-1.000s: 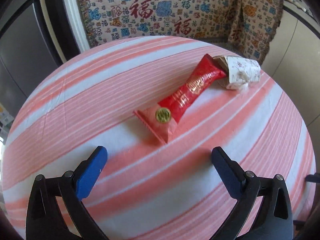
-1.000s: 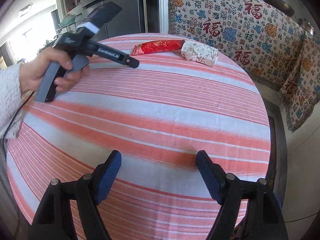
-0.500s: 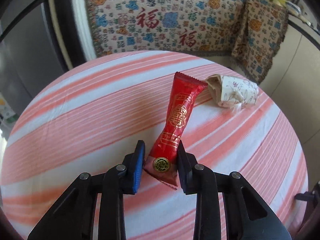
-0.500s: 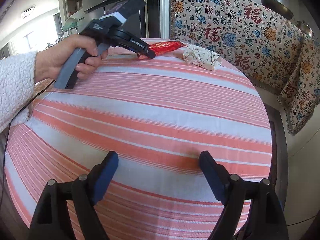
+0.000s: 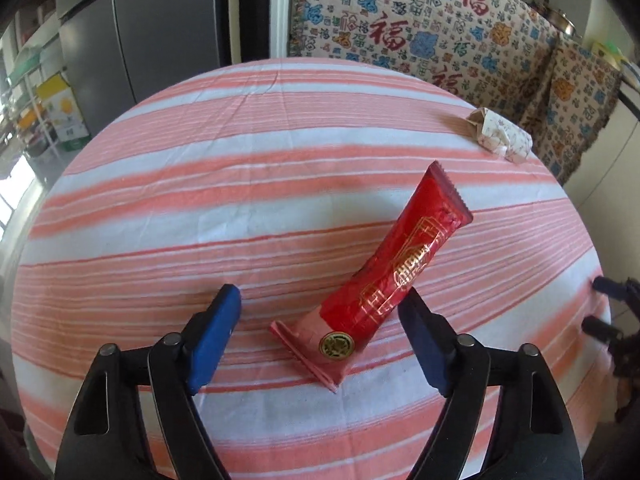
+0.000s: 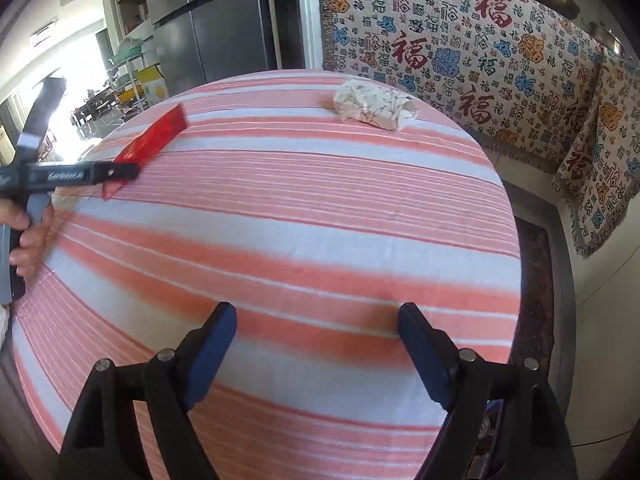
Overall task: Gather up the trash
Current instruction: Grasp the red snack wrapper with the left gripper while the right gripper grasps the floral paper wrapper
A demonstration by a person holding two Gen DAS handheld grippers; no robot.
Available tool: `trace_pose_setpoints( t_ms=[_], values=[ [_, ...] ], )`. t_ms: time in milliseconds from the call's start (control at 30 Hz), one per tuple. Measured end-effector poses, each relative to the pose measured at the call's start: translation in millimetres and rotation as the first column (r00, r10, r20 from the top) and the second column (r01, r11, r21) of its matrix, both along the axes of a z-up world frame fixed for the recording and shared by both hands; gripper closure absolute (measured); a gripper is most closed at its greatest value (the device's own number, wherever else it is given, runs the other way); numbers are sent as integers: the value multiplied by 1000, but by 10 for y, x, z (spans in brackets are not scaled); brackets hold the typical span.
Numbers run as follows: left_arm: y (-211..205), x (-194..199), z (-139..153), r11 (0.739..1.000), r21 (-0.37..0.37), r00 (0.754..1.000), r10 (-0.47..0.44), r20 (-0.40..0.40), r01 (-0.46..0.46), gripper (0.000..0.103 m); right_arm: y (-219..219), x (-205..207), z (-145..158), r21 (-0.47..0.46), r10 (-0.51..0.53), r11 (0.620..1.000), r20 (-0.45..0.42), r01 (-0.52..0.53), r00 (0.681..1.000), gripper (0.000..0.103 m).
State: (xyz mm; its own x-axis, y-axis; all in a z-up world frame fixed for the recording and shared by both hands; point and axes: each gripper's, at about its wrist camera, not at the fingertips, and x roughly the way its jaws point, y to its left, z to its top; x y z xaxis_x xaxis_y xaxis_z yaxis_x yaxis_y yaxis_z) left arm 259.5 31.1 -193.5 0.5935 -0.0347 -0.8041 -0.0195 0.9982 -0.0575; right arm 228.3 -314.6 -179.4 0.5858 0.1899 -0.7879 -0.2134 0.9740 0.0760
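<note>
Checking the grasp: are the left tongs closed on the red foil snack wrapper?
No: the left tongs stand open, with the red foil snack wrapper lying between them.

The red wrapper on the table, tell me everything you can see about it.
The red wrapper is a long, glossy foil-like packet with gold printing, a round gold seal near its pale pink crimped end and a serrated far end. It lies diagonally on the striped tablecloth, between the open left gripper fingers, apparently unclamped.

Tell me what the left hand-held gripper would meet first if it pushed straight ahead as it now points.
Most likely the red snack wrapper: its near end lies between the open fingers of the left hand-held gripper, nearer the right finger. Whether the wrapper rests on the striped tablecloth or is lifted is unclear.
</note>
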Motion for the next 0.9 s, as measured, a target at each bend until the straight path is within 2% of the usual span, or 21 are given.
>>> trace_pose_setpoints(
  t_ms=[100,233,333,400,533,633,700,767,800,833,867,900],
  values=[
    [-108,58,-47,996,72,999,-43,5,43,10,-173,386,29,10,-28,1000,-57,29,998,18],
    [-132,101,-52,996,72,999,-52,-2,52,6,-235,913,94,0,-3,1000,-80,3,997,18],
    [-140,122,-52,996,75,998,-55,-6,55,4,-41,1263,154,-95,71,993,-66,-77,995,18],
    [-130,137,-55,996,74,998,-57,-7,57,4,141,1456,207,-176,134,974,-45,-140,990,18],
    [-141,156,-52,995,73,998,-64,-8,64,3,502,1808,198,-346,251,904,-42,-250,967,18],
    [-141,189,-48,994,73,997,-81,-7,81,4,498,2126,186,-401,264,877,-56,-263,963,18],
    [-158,200,-31,992,72,995,-100,2,99,12,485,2275,150,-360,262,892,-81,-273,962,19],
    [-194,194,3,989,73,992,-126,18,125,38,443,2365,126,-257,219,936,-113,-241,969,24],
    [-210,190,19,988,70,990,-138,23,136,47,419,2379,142,-238,175,951,-110,-197,978,34],
    [-219,189,35,988,65,989,-144,27,142,67,403,2347,173,-244,142,956,-95,-162,985,46],
    [-220,191,46,988,63,989,-142,27,140,76,394,2297,206,-241,117,961,-92,-136,989,47],
    [-210,192,54,989,58,991,-135,27,133,77,377,2239,235,-219,90,969,-107,-112,990,48]
  ],
)
